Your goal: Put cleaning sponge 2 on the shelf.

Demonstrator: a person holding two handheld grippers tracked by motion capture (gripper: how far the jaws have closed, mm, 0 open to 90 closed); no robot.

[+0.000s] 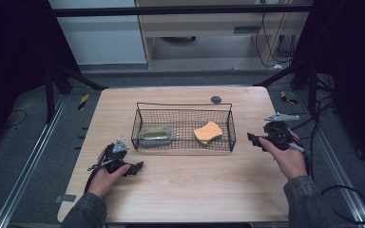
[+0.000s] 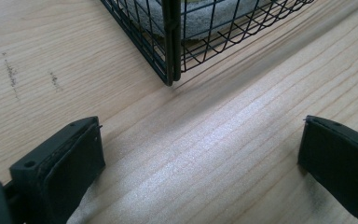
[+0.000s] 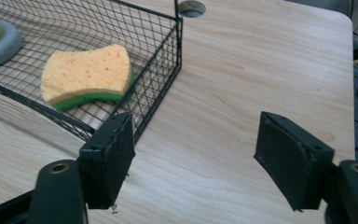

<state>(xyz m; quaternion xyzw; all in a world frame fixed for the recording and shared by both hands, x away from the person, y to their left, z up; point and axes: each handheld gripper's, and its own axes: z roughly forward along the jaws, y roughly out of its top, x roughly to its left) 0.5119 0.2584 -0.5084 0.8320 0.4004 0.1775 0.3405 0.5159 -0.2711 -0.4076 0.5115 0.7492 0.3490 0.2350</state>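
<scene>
The wire basket is sitting mid-table holding a sponge and, probably, a dish, with 2 empty grippers, left gripper and right gripper, flanking it, jaws gaping, risking snagging its mesh.

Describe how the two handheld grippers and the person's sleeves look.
Both the left gripper and the right gripper are black, each with two flat rectangular jaws, a grey three-cornered plate on top and a trailing black cable. The person's sleeves are dark grey.
</scene>
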